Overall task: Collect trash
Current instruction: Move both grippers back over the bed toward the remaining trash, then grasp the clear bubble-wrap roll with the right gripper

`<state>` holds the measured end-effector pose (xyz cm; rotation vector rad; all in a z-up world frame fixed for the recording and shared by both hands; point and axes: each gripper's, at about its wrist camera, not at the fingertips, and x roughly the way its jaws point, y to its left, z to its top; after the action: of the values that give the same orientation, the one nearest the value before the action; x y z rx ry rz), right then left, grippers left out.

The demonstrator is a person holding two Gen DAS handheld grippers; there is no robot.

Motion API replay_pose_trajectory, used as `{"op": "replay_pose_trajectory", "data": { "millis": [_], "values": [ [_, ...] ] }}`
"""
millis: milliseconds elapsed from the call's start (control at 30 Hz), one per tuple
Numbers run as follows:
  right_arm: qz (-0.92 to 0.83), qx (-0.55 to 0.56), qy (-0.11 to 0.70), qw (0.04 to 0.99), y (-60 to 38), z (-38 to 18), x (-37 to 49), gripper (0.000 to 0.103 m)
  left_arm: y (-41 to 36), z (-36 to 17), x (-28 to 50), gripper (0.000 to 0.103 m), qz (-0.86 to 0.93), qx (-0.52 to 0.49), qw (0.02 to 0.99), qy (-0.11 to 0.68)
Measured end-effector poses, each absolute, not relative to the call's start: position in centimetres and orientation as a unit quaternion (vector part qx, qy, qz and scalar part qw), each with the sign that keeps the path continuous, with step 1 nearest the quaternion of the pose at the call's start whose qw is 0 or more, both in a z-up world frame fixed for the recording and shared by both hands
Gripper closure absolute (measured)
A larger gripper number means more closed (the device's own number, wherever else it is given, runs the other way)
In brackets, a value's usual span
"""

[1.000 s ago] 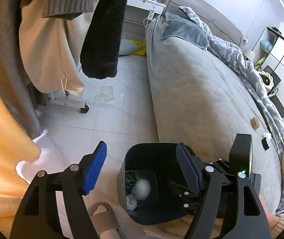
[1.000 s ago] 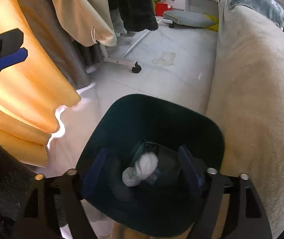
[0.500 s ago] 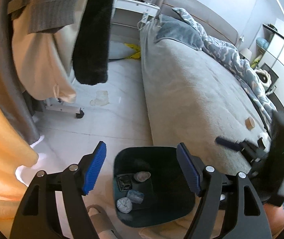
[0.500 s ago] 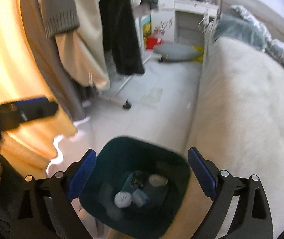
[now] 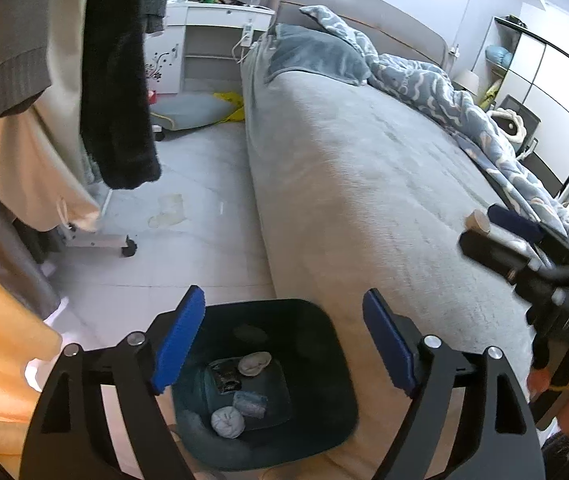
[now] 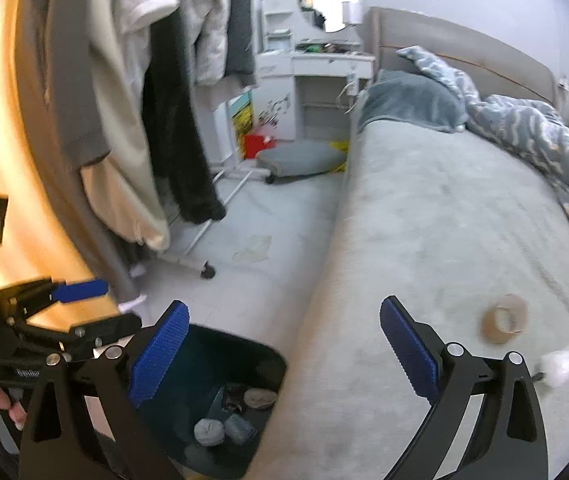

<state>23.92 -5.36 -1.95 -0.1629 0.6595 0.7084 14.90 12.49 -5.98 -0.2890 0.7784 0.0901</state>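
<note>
A dark teal bin (image 5: 316, 312) stands on the floor against the bed's side, holding grey-white wads (image 5: 227, 421), a dark wrapper and a bluish packet. My left gripper (image 5: 284, 344) hovers over the bin, its jaws opening with nothing between them. My right gripper (image 6: 284, 354) is above the bed's edge beside the bin (image 6: 252, 346), its jaws opening wide and empty. On the grey bed cover lie a brown cardboard tape ring (image 6: 504, 324) and a white crumpled tissue (image 6: 562, 366), to the right of the right gripper. The left wrist view shows the right gripper (image 5: 498, 238) close to the ring (image 5: 478, 220).
Hanging clothes (image 5: 120, 100) on a wheeled rack (image 5: 128, 250) and an orange curtain (image 5: 0, 340) border the left. A grey cushion (image 6: 300, 158) lies on the tiled floor near a white dresser (image 6: 316, 68). A blue duvet (image 6: 532, 128) covers the bed's far side.
The right gripper rose out of the bin, leaving a white wad inside, and swung right over the bed. Both grippers' jaws stand wider. The left gripper shifted, showing more of the bed.
</note>
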Motion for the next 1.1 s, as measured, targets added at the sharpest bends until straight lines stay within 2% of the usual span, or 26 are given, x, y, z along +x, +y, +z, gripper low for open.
{"op": "replay_pose_trajectory", "data": {
  "millis": [233, 500, 833, 1100],
  "values": [
    [0.294, -0.056, 0.309, 0.903, -9.9, -0.6, 26.3, 0.005, 9.9, -5.8, 16.5, 0.016, 0.029, -0.133, 0.916, 0.377],
    [0.244, -0.097, 0.311, 0.913, -15.3, 0.0, 29.1, 0.005, 6.9, -5.5, 18.1, 0.013, 0.005, -0.138, 0.917, 0.375],
    [0.196, -0.058, 0.371, 0.906, -23.9, -2.2, 33.7, 0.005, 2.2, -5.9, 20.7, 0.012, -0.028, -0.132, 0.913, 0.385],
    [0.211, -0.068, 0.409, 0.885, -25.1, -4.6, 35.7, 0.005, -0.4, -6.7, 22.3, 0.01, -0.047, -0.134, 0.905, 0.401]
  ]
}}
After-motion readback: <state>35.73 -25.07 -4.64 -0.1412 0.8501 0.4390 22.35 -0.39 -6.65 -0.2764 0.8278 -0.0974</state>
